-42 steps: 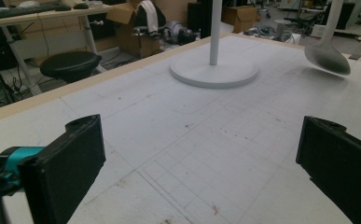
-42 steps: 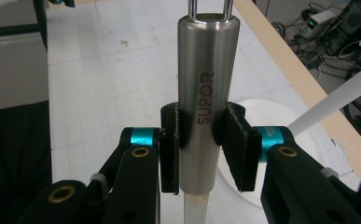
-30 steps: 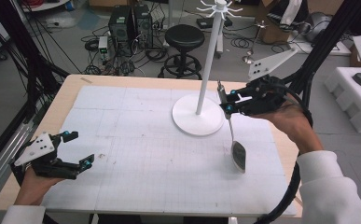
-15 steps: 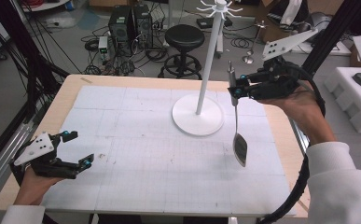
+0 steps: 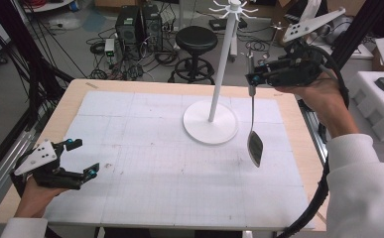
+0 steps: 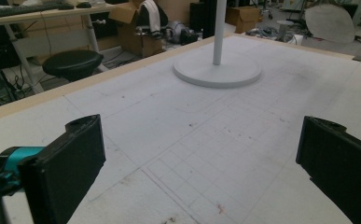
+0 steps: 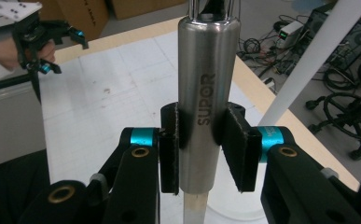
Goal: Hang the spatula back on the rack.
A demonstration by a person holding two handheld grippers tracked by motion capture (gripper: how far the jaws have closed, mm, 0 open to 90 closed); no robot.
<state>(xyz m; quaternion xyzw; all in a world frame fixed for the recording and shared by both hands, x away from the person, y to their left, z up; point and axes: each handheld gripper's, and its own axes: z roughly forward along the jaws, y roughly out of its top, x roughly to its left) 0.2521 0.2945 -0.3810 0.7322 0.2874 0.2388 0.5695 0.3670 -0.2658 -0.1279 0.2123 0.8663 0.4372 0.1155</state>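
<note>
A white mat covers the wooden table [image 5: 40,129]. At the lower left, the left gripper [image 5: 83,158] rests with jaws spread wide. In the middle stands a white stand [image 5: 210,126]. At the upper right, the right gripper [image 5: 252,78] pinches a metal spatula [image 5: 254,144] hanging down above the mat.

My two black jaws stand wide apart, nothing between them, low over the gridded white mat [image 6: 215,140]; white stand base [image 6: 218,72] ahead, black stool [image 6: 73,64] to its left

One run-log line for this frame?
right gripper: shut on spatula handle | spatula: hanging near stand | left gripper: open
</note>
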